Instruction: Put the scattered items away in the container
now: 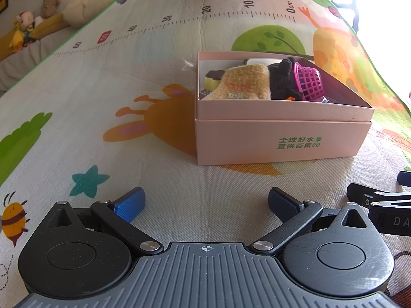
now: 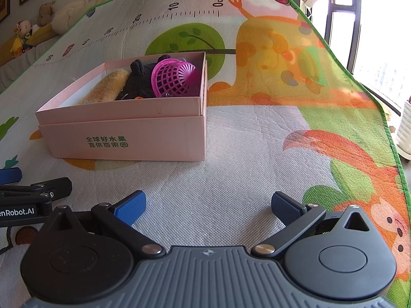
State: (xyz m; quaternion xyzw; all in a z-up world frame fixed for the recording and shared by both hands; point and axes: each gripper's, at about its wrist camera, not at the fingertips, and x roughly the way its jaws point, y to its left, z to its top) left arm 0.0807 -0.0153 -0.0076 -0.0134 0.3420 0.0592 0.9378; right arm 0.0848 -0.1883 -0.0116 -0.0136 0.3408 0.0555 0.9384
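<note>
We hold the left hand-held gripper (image 1: 205, 205) and the right hand-held gripper (image 2: 208, 206) spread and empty. The pink box (image 1: 282, 138) with the items inside stands ahead between them, toward the mat's (image 1: 128, 77) far edge, about equally near.

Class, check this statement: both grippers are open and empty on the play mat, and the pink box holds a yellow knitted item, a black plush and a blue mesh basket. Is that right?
Not quite: the mesh basket is magenta, not blue, as the right wrist view shows. The rest holds: the left gripper and right gripper are open and empty, and the pink box holds the yellow knitted item and black plush.
</note>
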